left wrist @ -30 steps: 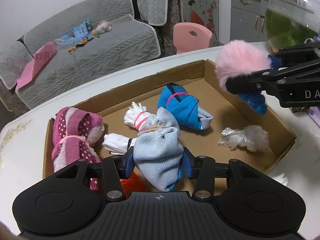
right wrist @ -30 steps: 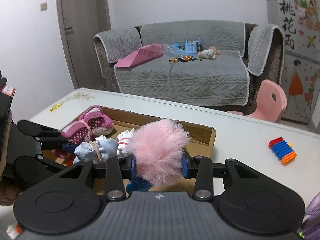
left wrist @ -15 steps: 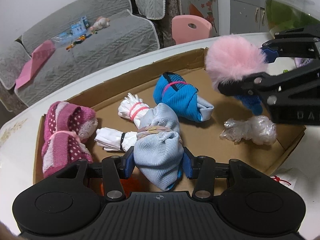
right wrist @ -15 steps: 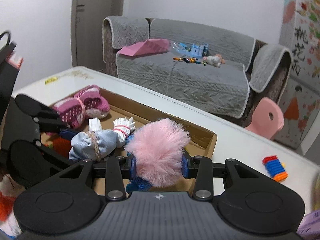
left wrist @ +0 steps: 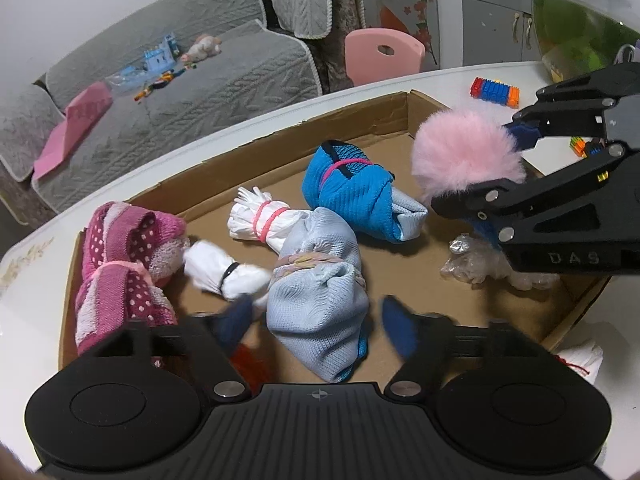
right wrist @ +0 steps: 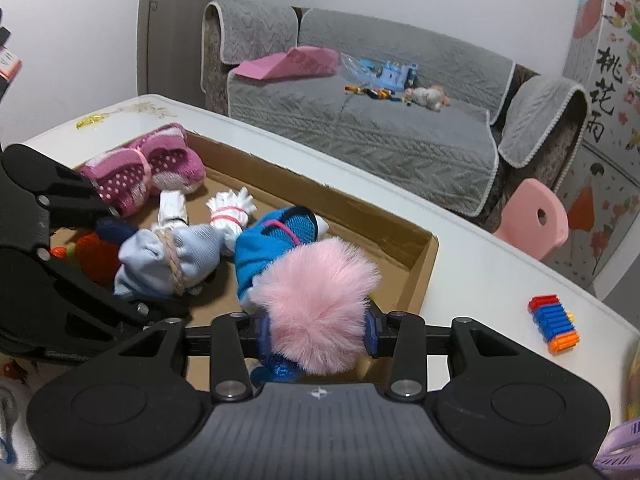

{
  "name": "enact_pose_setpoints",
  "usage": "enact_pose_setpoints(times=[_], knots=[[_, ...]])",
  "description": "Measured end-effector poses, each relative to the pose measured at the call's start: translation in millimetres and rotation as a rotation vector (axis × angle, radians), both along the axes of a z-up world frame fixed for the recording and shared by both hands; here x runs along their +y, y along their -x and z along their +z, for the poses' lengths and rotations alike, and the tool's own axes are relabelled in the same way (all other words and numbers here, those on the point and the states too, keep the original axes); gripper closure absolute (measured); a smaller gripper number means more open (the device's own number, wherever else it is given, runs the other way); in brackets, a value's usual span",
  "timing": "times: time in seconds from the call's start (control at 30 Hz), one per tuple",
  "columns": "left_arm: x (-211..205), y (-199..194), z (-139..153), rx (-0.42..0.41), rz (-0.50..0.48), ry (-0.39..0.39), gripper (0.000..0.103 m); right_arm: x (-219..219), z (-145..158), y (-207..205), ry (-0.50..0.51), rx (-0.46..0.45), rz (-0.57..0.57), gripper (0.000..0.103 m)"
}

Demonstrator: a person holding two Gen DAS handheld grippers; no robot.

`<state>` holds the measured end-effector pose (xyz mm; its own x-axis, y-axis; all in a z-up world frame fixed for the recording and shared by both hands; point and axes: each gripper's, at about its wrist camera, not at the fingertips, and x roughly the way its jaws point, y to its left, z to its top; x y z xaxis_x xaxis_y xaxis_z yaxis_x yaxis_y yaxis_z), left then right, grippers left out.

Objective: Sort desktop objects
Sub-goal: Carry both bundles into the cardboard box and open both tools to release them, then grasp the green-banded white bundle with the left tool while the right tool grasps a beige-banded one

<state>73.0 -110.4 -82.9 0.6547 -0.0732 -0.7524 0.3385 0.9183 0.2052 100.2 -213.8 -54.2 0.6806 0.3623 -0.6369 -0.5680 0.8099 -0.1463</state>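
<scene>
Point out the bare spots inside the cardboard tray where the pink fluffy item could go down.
Bare floor of the cardboard tray lies behind the bright blue sock bundle, along the back wall, and between the pale blue sock bundle and the crinkled clear plastic. The left half is crowded: magenta dotted socks, two white bundles.

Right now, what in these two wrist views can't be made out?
- Orange item: left wrist view, hidden under the left gripper; right wrist view, partly behind its arm.
- Left gripper fingertips: motion-blurred, jaws just opening off the light blue bundle.
- Blue part under the pink pompom: mostly covered by fur, right gripper.
- Clear plastic wad: half behind the right gripper.
</scene>
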Motion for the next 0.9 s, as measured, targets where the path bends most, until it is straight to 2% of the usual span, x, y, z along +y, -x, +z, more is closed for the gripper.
enact_pose_setpoints(times=[0.07, 0.17, 0.2, 0.37, 0.53, 0.8, 0.83, 0.9], knots=[[-1, 2, 0, -0.008, -0.003, -0.011, 0.019, -1, 1, 3, -0.013, -0.006, -0.003, 0.056], [-2, 7, 2, -0.022, -0.004, -0.019, 0.016, -4, 7, 8, -0.019, -0.041, -0.014, 0.034], [-1, 8, 4, -0.024, -0.003, -0.016, 0.015, -5, 9, 9, -0.020, -0.053, -0.018, 0.032], [4, 25, 21, -0.068, -0.009, -0.003, 0.012, -14, 29, 21, -0.053, -0.088, -0.028, 0.032], [8, 54, 42, -0.143, -0.026, -0.029, 0.008, -22, 47, 44, -0.077, -0.130, -0.017, 0.031], [19, 118, 68, -0.234, -0.036, -0.034, 0.002, -29, 69, 111, -0.120, -0.188, 0.041, 0.030], [21, 127, 70, -0.243, -0.038, -0.035, 0.002, -31, 71, 120, -0.130, -0.193, 0.046, 0.029], [26, 145, 71, -0.251, -0.042, -0.032, 0.000, -35, 73, 138, -0.149, -0.200, 0.053, 0.021]])
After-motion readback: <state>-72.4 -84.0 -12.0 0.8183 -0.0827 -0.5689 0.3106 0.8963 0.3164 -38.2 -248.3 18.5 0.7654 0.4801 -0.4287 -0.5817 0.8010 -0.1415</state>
